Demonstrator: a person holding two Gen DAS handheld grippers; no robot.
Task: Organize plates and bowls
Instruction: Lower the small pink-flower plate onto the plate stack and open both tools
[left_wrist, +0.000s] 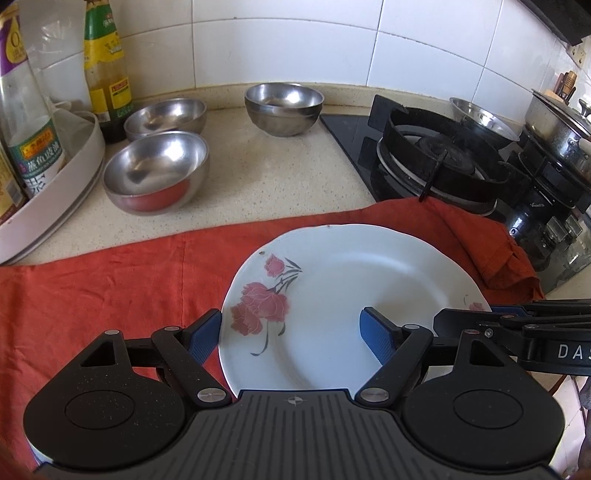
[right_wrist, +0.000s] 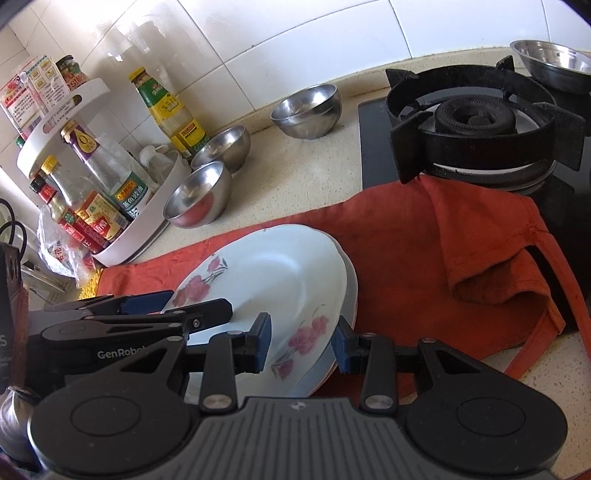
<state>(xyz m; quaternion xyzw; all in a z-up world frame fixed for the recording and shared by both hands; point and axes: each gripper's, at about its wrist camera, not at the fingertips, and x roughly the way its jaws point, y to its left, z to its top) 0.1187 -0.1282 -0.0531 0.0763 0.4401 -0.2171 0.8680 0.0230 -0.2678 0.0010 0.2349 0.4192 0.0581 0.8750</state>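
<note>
A white plate with red flowers (left_wrist: 351, 295) (right_wrist: 280, 280) lies on a red cloth (left_wrist: 92, 295). In the right wrist view the rim of a second plate (right_wrist: 352, 291) shows beneath it. My left gripper (left_wrist: 291, 338) stands open astride the plate's left rim, one blue pad outside the edge and the other over the well. My right gripper (right_wrist: 301, 345) is shut on the plate's right rim, one pad on the inner face and one outside. Three steel bowls (left_wrist: 159, 173) (left_wrist: 166, 116) (left_wrist: 282, 107) stand apart on the counter behind.
A white rack of sauce bottles (left_wrist: 55, 177) (right_wrist: 147, 206) stands at the left. A gas stove (left_wrist: 436, 158) is at the right, with another steel bowl (left_wrist: 484, 118) behind it and a lidded pot (left_wrist: 557, 122). The cloth (right_wrist: 424, 258) bunches up against the burner.
</note>
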